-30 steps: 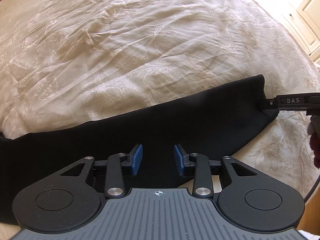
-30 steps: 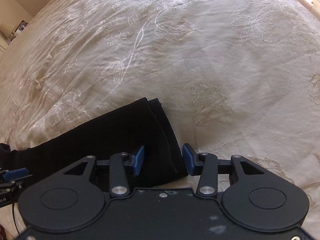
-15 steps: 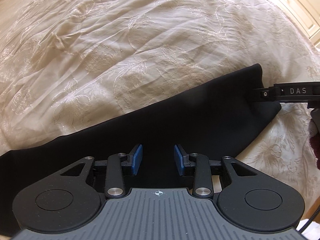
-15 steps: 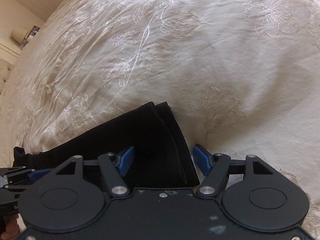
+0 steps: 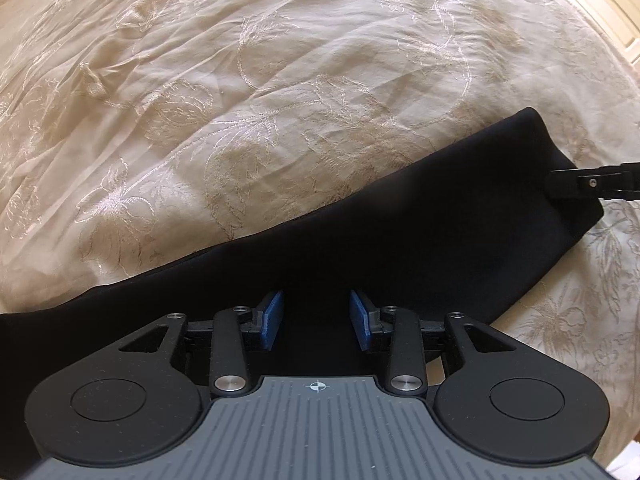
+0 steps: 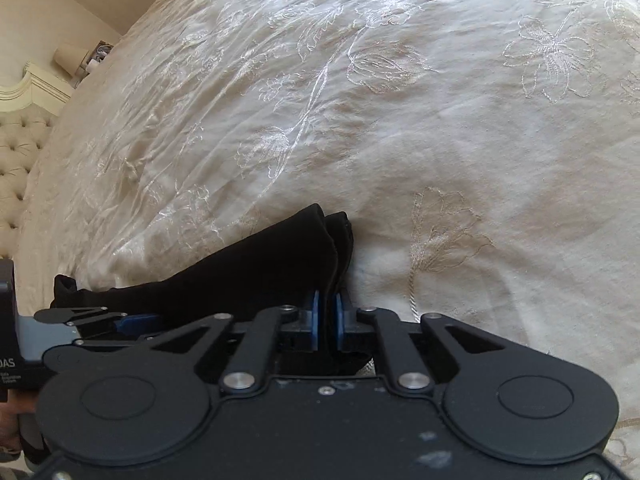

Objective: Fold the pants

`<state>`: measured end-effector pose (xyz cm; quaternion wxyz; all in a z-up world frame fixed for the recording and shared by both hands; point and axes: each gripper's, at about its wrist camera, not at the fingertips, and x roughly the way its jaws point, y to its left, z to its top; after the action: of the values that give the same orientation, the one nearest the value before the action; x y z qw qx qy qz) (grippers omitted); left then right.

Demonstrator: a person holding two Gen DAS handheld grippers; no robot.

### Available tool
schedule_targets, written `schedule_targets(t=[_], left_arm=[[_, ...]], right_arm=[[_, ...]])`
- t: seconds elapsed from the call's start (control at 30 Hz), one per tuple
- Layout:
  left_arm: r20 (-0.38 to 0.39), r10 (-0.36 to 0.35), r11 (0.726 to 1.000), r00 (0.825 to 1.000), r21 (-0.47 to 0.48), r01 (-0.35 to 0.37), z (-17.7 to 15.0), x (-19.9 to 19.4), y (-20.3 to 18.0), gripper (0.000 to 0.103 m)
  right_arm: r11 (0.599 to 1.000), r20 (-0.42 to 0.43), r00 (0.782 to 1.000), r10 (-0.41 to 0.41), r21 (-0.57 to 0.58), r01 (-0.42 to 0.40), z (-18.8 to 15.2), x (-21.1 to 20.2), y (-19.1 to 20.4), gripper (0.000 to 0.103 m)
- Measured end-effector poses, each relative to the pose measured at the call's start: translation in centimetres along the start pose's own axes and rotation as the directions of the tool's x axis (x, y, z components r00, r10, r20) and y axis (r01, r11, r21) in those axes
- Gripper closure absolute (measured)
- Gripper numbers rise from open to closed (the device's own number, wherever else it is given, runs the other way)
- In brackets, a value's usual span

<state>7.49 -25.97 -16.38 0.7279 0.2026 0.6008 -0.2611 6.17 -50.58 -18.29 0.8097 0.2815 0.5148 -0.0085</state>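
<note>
Black pants (image 5: pixel 400 236) lie folded lengthwise as a long band across the cream bedspread. My left gripper (image 5: pixel 316 318) is open, its blue pads either side of the pants' near edge at mid-length, with cloth between them. My right gripper (image 6: pixel 327 322) is shut on the pants' leg end (image 6: pixel 280 264), pinching the stacked hem layers. The right gripper also shows in the left wrist view (image 5: pixel 592 182) at the pants' right end. The left gripper shows at the left edge of the right wrist view (image 6: pixel 100 320).
A cream embroidered bedspread (image 5: pixel 280 80) covers the bed all around. A tufted headboard (image 6: pixel 16 152) and a lamp (image 6: pixel 70 58) stand at the far left. White cabinet doors (image 5: pixel 616 12) are at the upper right.
My right gripper closed from wide open onto the leg end of the pants. The left gripper stayed open over the pants' near edge; its view shifted slightly.
</note>
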Motion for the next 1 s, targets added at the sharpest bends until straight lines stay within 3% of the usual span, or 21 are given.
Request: schedule_targets(t=[0.33,0.53,0.63,0.87,1.0], left_arm=[[0.121,0.068,0.995,0.990,-0.086,-0.058,-1.3,-3.1,2.2,0.067],[0.041,0.100,0.992,0.994,-0.086,-0.096,1.0,0.2,3.5,0.068],[0.057,0.085,0.995,0.995,-0.061,-0.082,1.3,-0.4,3.6,0.069],[0.136,0.048,0.973,0.990,-0.228,-0.015,-2.7,-4.9,9.2,0.069],[0.166,0.065,0.964,0.984,-0.267,-0.019,-5.8,-7.0,12.9,0.069]], right_arm=[[0.998,0.077,0.996,0.055,0.015,-0.056,0.2,-3.6,2.4,0.094],[0.997,0.109,0.991,0.077,-0.002,-0.078,0.0,-5.2,4.8,0.094],[0.996,0.123,0.989,0.084,-0.025,-0.081,-0.1,-5.5,6.9,0.094],[0.989,0.149,0.983,0.104,-0.118,-0.087,-1.2,-6.7,14.0,0.094],[0.980,0.149,0.978,0.145,-0.158,-0.121,-2.7,-5.9,19.2,0.094]])
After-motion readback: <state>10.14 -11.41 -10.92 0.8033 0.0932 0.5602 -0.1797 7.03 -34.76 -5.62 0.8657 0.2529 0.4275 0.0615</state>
